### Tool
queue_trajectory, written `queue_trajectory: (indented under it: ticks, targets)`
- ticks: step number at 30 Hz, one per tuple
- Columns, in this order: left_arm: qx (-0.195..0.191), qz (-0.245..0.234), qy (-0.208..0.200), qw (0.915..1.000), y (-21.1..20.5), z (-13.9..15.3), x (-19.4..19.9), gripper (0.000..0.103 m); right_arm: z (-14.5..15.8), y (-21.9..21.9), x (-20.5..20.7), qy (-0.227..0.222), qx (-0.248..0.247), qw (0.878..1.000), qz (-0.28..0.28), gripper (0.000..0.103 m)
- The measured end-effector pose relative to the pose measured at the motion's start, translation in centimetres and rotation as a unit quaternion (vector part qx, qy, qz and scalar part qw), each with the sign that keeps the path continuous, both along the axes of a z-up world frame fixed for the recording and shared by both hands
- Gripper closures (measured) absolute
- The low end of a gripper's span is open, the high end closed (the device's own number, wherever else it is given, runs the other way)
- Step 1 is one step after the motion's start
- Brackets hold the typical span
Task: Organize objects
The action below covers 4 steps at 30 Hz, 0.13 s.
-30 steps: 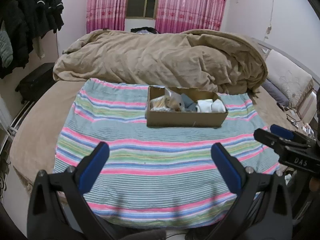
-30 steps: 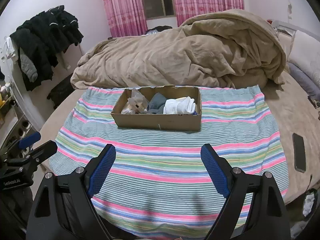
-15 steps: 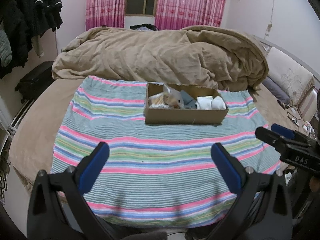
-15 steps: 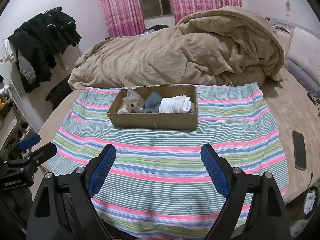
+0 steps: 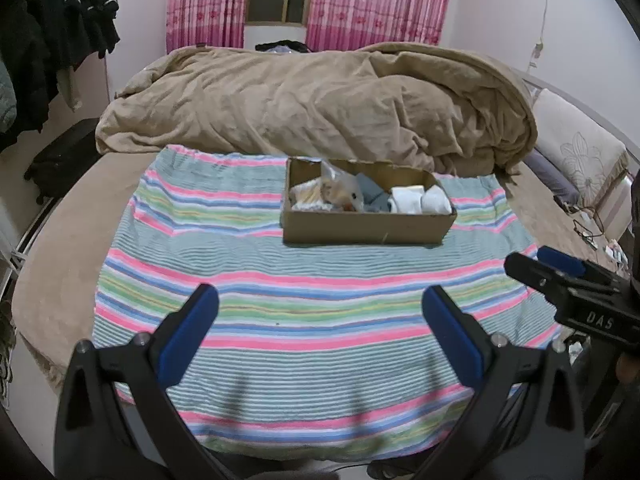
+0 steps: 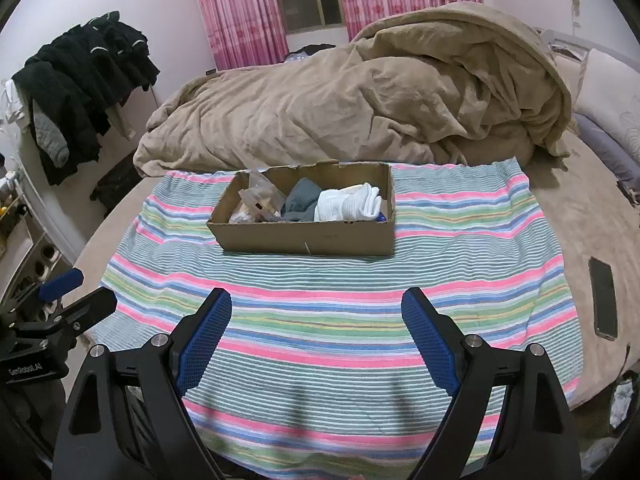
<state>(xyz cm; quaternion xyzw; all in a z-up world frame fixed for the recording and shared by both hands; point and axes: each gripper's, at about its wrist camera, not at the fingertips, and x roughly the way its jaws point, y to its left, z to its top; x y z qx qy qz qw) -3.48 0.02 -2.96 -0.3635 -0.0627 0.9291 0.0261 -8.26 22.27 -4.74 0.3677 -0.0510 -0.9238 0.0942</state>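
Left wrist view shows your left claw (image 5: 320, 322) wide apart and holding nothing, and over the last second the cardboard box (image 5: 366, 226) has slid slightly lower and larger in its picture, so you have drifted a little toward it. Your right claw (image 6: 316, 328) is likewise spread and empty, and it has shifted too: the box sits a bit further left than it did. Nothing on the bed has moved. The white socks (image 6: 348, 204), the grey cloth (image 6: 302, 200) and the plastic bag (image 6: 258, 196) lie inside the box, which stands on the striped towel (image 6: 460, 280). The towel itself carries nothing loose, so this fits either sorted things or a box awaiting unpacking.
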Motion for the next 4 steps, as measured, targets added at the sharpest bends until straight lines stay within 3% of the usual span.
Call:
queue_trajectory:
  ticks: [4]
  targets:
    - [0.008,-0.007,0.001,0.9999,-0.01,-0.28,-0.61,0.001,-0.45,-0.03,-0.49,-0.003,0.0,1.0,0.001,0.014]
